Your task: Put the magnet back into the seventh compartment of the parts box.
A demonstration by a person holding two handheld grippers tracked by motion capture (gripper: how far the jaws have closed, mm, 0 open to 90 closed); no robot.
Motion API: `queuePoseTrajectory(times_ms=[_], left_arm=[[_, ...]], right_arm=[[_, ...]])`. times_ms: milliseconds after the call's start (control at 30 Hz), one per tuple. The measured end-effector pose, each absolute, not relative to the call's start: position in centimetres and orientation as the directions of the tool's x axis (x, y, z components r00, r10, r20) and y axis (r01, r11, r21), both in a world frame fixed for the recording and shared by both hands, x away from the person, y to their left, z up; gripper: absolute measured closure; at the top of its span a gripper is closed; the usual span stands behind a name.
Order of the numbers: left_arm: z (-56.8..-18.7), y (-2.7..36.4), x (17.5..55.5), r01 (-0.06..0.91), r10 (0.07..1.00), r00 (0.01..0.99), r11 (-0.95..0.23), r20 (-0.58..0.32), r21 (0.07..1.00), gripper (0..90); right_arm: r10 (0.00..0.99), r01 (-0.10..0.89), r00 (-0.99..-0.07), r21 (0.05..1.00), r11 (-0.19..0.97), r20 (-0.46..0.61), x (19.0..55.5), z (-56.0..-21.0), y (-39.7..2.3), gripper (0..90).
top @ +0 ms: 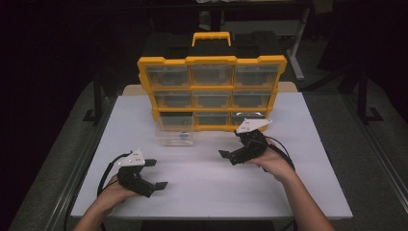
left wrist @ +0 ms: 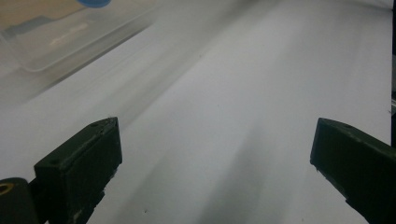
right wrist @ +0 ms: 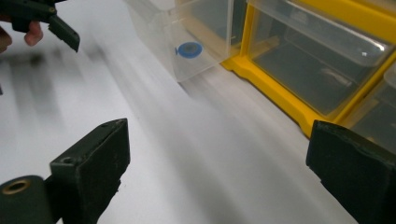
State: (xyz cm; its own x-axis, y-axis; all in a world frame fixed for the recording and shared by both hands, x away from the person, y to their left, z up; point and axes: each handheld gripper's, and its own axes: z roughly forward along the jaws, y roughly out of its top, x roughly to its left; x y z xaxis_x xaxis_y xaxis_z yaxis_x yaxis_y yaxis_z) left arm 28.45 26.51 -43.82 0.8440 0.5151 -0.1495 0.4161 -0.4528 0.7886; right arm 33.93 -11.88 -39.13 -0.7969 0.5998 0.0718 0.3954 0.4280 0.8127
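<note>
Nearest the person, the left gripper [top: 155,174] rests low over the white table [top: 211,192] at the near left, its jaws spread wide with nothing between them; in the left gripper view only bare tabletop lies between the two black jaws, and the clear drawer [left wrist: 60,37] sits ahead and to the far left of them. Farther in and to the right, the right gripper [top: 230,155] is held above the table — its jaws also stand wide apart and hold nothing, as the right gripper view shows, with bare table between them. The thing in play is the clear drawer [top: 174,136], pulled out of the bottom left slot of the yellow organizer [top: 211,60] and standing on the table just in front of it, with a small blue ring [right wrist: 189,49] inside. From the right gripper the drawer lies to the left and slightly farther off; from the left gripper it lies farther off and a little to the right. The drawer's long axis appears to run near to far, in line with its slot. The two grippers look about equally near it — a reach from either seems workable, though the left one lies more squarely in front of the slot.
</note>
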Motion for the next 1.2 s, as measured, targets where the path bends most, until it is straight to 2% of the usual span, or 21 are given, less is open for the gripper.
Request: queuePoseTrajectory(times_ms=[367,1200], left_arm=[[-43.8,26.6,28.3,0.418,0.522,0.84,-0.449,-0.147,0.79,1.8],[-43.7,26.8,28.2,0.415,0.523,0.84,-0.445,-0.146,0.794,1.8]], right_arm=[[0.634,0.395,-0.769,0.842,0.367,0.084,31.7,-40.6,-14.2,2.1],[0.691,0.461,-0.71,0.83,0.312,0.135,28.0,-43.4,-18.5,2.0]])
